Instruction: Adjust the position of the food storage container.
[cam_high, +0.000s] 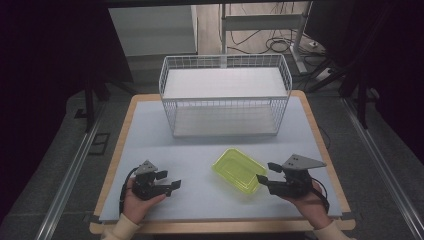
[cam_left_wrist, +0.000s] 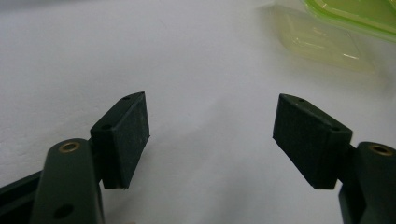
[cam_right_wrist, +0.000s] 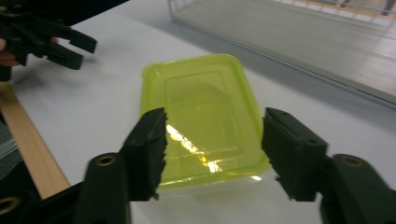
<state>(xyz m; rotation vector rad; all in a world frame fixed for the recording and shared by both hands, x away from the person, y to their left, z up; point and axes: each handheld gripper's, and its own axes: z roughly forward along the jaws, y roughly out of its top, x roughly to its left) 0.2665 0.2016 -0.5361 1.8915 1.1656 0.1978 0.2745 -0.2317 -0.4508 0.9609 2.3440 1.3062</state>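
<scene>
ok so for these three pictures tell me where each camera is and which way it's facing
High view: above the person's side of the table, looking forward and down at the white wire basket and green container; both hands show, with the left gripper and right gripper.
Left gripper view: rides on the left gripper, looking low along the bare tabletop between its open jaws.
Right gripper view: rides on the right gripper, facing the container, the jaws either side of its near end.
Shared: all three show the green container.

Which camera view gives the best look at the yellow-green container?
The right gripper view: the yellow-green container is close and almost whole there, between the right tongs. The high view shows it whole but small; the left gripper view shows one blurred corner.
</scene>
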